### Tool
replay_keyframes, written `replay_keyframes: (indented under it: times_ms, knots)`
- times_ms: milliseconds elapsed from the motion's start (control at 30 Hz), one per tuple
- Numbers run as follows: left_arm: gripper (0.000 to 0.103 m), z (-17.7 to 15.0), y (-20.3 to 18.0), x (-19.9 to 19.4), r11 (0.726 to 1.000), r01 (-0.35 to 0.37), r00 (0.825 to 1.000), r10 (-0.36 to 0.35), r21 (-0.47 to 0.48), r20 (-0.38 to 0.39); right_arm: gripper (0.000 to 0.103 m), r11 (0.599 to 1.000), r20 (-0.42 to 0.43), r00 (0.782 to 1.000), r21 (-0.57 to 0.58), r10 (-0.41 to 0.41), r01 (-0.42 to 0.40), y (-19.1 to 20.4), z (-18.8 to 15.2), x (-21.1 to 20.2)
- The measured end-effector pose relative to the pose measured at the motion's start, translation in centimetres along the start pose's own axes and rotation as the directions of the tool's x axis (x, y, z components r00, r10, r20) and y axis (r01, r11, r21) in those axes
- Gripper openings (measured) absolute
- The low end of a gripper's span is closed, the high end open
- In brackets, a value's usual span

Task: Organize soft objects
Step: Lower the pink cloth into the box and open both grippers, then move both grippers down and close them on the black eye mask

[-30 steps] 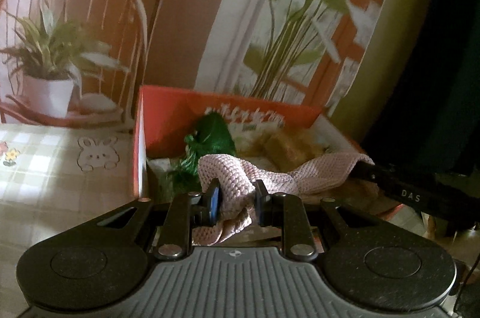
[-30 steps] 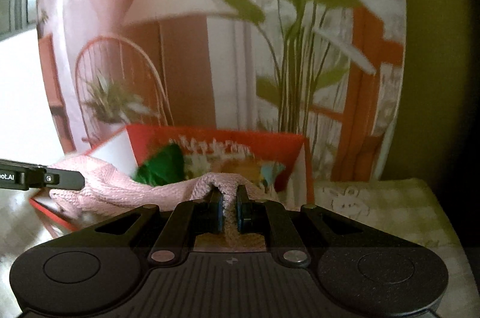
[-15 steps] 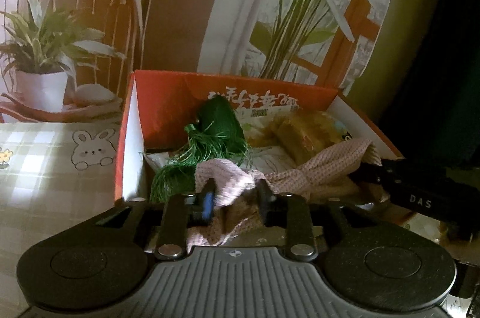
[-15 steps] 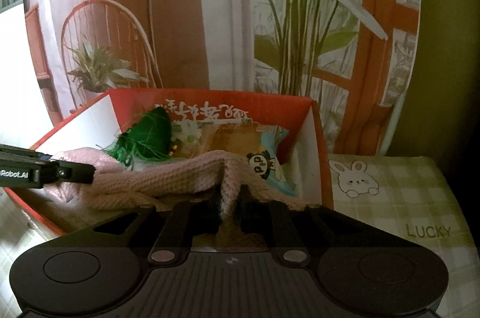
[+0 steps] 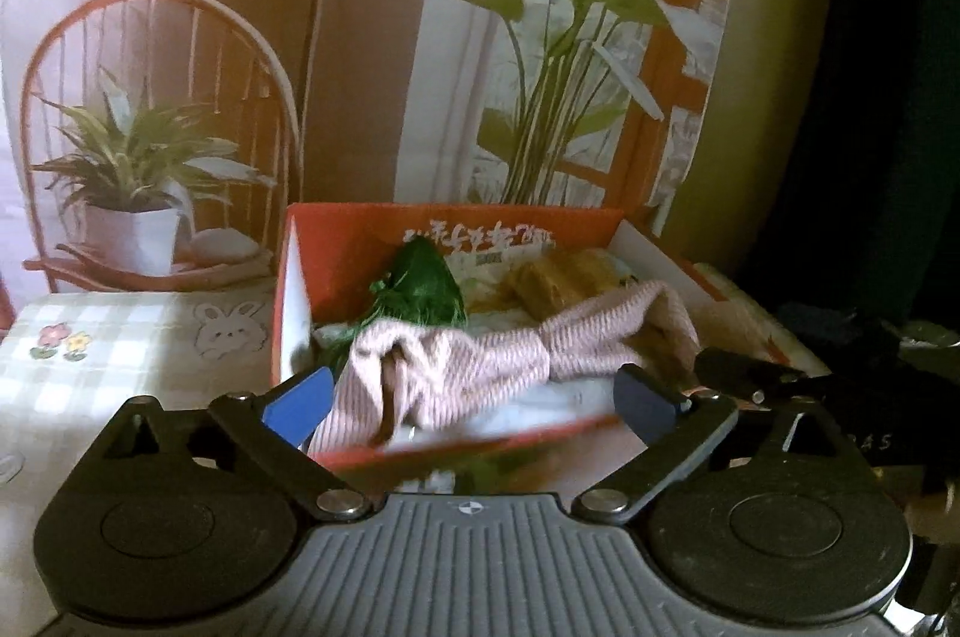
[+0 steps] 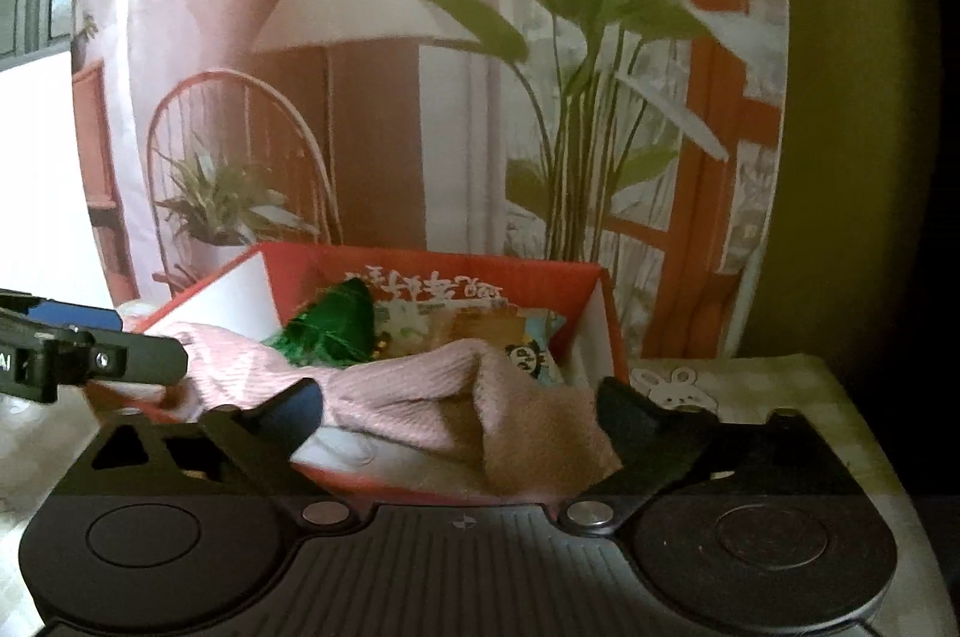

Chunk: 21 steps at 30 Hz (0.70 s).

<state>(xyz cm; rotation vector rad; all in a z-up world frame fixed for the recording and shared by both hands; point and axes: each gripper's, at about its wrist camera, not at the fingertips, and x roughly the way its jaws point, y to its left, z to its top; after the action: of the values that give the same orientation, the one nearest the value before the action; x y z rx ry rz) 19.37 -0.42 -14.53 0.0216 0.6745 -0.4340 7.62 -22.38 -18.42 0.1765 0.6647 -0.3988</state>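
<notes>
A pink knitted cloth (image 5: 480,367) lies across the front of an open red cardboard box (image 5: 342,241), draped over its contents. It also shows in the right wrist view (image 6: 432,397), with one end folded over the box's near edge (image 6: 606,307). My left gripper (image 5: 474,400) is open, its blue-padded fingers spread either side of the cloth without touching it. My right gripper (image 6: 462,406) is open too, its fingers wide apart just in front of the cloth. A finger of the left gripper shows at the left of the right wrist view (image 6: 120,361).
Inside the box lie a green tasselled object (image 5: 420,289), a brown soft item (image 5: 558,283) and a snack packet with a panda (image 6: 528,355). The box stands on a checked tablecloth with rabbit prints (image 5: 120,355). A printed backdrop (image 5: 336,36) stands behind.
Both grippers were shut on the pink cloth and carried it down into the box. Now both have opened and drawn back, and the cloth rests in the box.
</notes>
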Motion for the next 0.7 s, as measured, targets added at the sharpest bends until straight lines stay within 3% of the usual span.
replay_keyframes:
  times_ms: [167, 433, 700]
  knots:
    - [0.103, -2.0, -0.8, -2.1, 0.998, -0.062, 0.998, 0.062, 0.011, -0.033, 0.103, 1.0, 0.007, 1.0, 0.007, -0.007, 0.007, 0.8, -1.6, -2.7]
    - [0.103, -5.6, -0.9, -4.1, 0.996, -0.088, 0.993, 0.086, -0.013, -0.085, 0.103, 0.998, -0.036, 0.999, 0.057, -0.007, 0.009, 0.9, -5.3, -6.1]
    - [0.103, -9.0, -1.1, -3.8, 0.994, -0.102, 0.984, 0.097, -0.027, -0.147, 0.103, 0.994, -0.138, 0.99, 0.108, -0.021, 0.036, 0.4, -10.3, -8.0]
